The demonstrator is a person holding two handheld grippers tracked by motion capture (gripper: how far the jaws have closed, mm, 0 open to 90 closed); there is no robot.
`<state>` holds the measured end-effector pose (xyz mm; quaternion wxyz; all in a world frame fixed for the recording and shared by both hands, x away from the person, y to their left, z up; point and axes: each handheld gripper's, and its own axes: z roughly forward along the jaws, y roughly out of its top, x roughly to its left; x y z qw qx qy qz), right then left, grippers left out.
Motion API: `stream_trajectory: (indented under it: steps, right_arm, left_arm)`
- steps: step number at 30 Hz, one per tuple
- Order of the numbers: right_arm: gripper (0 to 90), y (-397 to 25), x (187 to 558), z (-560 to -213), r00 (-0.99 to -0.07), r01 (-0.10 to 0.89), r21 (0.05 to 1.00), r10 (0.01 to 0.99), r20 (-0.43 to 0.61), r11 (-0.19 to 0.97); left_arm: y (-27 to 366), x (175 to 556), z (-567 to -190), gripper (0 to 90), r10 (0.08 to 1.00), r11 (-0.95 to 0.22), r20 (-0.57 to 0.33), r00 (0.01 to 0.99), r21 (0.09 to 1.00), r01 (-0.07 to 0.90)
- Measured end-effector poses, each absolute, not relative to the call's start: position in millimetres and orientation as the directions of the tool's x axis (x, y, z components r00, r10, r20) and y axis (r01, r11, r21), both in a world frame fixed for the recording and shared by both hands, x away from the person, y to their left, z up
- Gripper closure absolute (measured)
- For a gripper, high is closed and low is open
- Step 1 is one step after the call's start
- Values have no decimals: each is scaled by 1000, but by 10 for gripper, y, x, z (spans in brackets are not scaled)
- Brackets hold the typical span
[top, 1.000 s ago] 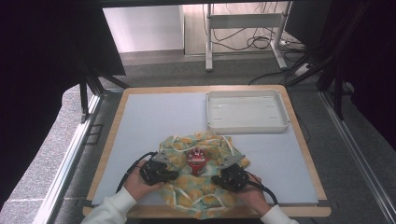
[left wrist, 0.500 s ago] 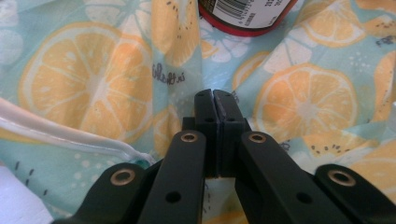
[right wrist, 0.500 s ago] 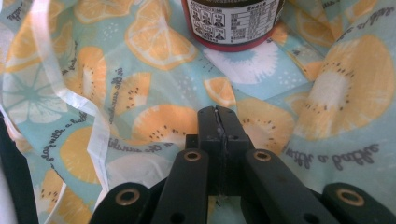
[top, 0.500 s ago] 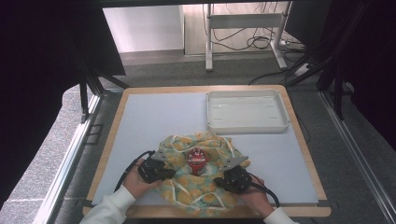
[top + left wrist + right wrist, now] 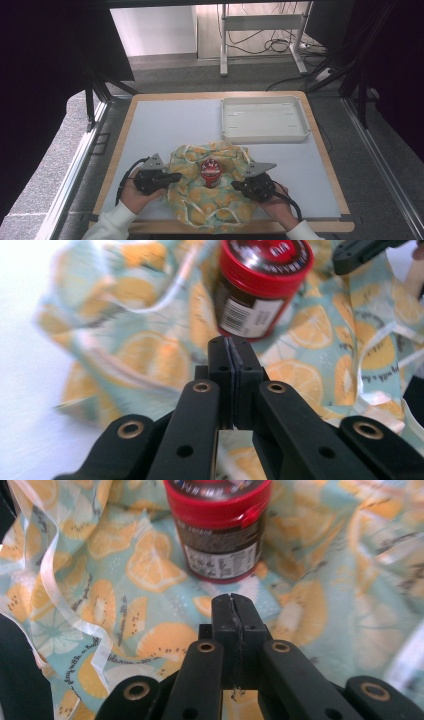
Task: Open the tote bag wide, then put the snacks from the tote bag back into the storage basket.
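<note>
Two claws [image 5: 175, 176] [image 5: 236, 185], both pressed together, flank the upright jar [image 5: 210, 172] on the cloth [image 5: 200, 205].

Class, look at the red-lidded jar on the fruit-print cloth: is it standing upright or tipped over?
Upright. The jar stands on its base in the middle of the cloth, red lid on top, label side facing the right tool's camera.

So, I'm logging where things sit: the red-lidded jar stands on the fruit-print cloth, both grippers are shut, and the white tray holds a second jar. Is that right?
Not quite: the white tray holds nothing, as the high view shows. The rest stands. The red-lidded jar is upright on the fruit-print cloth, and the left gripper and right gripper each have their jaws pressed together.
</note>
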<state>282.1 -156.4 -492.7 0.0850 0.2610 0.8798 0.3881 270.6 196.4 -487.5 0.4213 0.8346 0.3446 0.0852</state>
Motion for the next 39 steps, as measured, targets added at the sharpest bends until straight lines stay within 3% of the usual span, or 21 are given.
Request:
stream_trajectory:
  steps: [7, 12, 16, 21, 27, 39]
  right_arm:
    - [871, -1674, 2851, -4856, -836, 380, 757, 548, 35, 531]
    - [845, -1727, 2879, -4840, -824, 386, 766, 565, 36, 514]
    - [704, -1739, 2864, -4830, -819, 374, 774, 574, 17, 511]
    - [530, -1736, 2857, -4828, -802, 374, 775, 597, -5, 509]
    - [440, -1727, 2859, -4810, -799, 365, 783, 601, -14, 504]
    - [353, -1528, 2906, -4764, -818, 364, 769, 575, -5, 525]
  left_arm:
    - [2124, 2707, -4915, 865, 690, -372, -142, 710, 771, 516]
    - [2149, 2719, -4957, 691, 721, -358, -124, 681, 775, 521]
    - [2152, 2723, -4957, 535, 739, -342, -116, 663, 783, 519]
    - [2175, 2746, -4967, 425, 742, -330, -131, 657, 781, 529]
    - [2191, 2740, -4974, 380, 745, -333, -131, 654, 777, 535]
    - [2165, 2765, -4987, 337, 757, -327, -130, 640, 773, 544]
